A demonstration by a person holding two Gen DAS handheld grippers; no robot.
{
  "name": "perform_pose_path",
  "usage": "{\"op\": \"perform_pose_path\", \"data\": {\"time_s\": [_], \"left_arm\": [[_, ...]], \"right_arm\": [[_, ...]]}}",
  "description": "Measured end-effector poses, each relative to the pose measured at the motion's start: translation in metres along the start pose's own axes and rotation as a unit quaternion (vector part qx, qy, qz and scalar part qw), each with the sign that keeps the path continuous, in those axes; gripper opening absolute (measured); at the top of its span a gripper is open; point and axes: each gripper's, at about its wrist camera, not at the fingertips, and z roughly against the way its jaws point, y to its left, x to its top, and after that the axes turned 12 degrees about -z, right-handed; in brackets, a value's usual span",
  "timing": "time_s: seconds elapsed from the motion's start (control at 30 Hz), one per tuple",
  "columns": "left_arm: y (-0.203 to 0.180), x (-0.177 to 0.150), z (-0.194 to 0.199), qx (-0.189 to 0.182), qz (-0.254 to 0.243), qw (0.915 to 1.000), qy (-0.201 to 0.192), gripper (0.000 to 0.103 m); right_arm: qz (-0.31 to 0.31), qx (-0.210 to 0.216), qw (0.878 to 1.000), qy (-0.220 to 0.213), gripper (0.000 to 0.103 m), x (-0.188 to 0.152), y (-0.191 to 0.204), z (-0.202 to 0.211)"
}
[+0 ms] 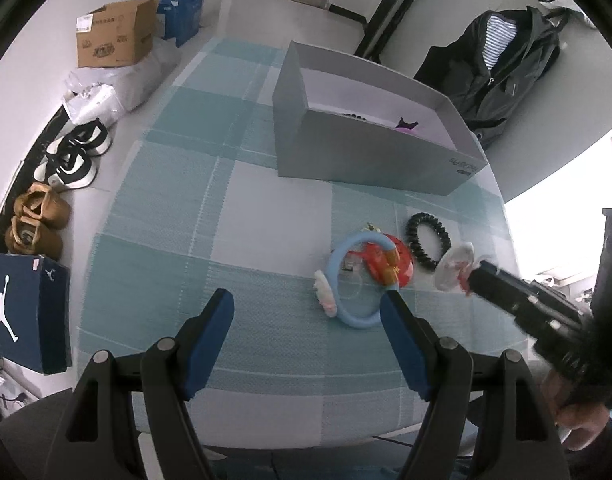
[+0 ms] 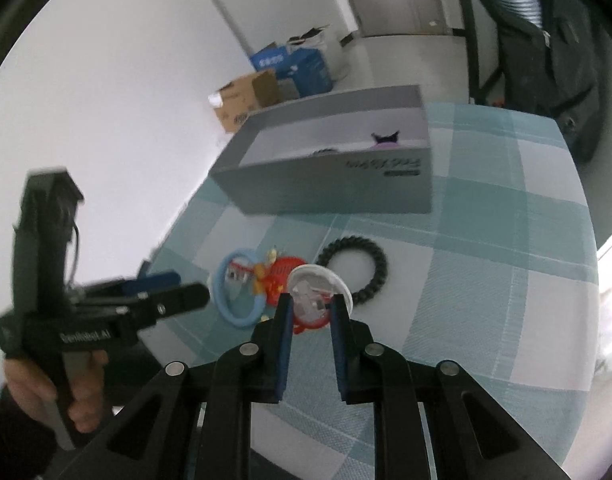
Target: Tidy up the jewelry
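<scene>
Now the clear round trinket (image 2: pixel 315 294) sits pinched between the right gripper (image 2: pixel 310 306) pads.

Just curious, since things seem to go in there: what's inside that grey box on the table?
Inside the grey box show a purple-and-black cartoon charm and some dark beads by the near wall. That wall hides the rest of the floor.

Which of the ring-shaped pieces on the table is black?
The black coiled hair tie, lying right of the light blue padded ring, nearest the right tongs.
</scene>
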Motion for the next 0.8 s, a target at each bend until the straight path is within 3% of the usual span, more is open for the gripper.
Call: {"op": "perform_pose_path", "data": {"time_s": [0.13,0.3,0.33,0.4,0.47,0.7,0.8], "left_arm": [[-0.006,-0.001,-0.005,0.000,-0.013,0.9999,0.009,0.072],[-0.013,0.002,-0.007,0.005,-0.027,0.9996,0.003,0.070],[-0.012,0.002,-0.007,0.003,-0.028,0.9996,0.003,0.067],[-0.013,0.003,-0.010,0.002,-0.032,0.9994,0.010,0.045],[-0.015,0.003,-0.009,0.011,-0.042,0.9990,0.008,0.044],[-0.020,0.004,-0.012,0.020,-0.061,0.9979,0.009,0.017],[-0.020,0.005,-0.013,0.019,-0.058,0.9981,0.009,0.015]], "right_arm": [[-0.014,0.024,1.000,0.005,0.017,0.003,-0.003,0.004],[-0.046,0.049,0.997,0.048,0.017,0.001,-0.012,-0.007],[-0.050,0.047,0.996,0.050,0.017,0.001,-0.013,-0.008],[-0.050,0.044,0.997,0.047,0.017,0.001,-0.014,-0.007],[-0.052,0.043,0.997,0.042,0.017,0.002,-0.015,-0.005],[-0.048,0.044,0.997,0.034,0.017,0.002,-0.014,-0.005],[-0.042,0.046,0.997,0.035,0.017,0.002,-0.013,-0.004]]}}
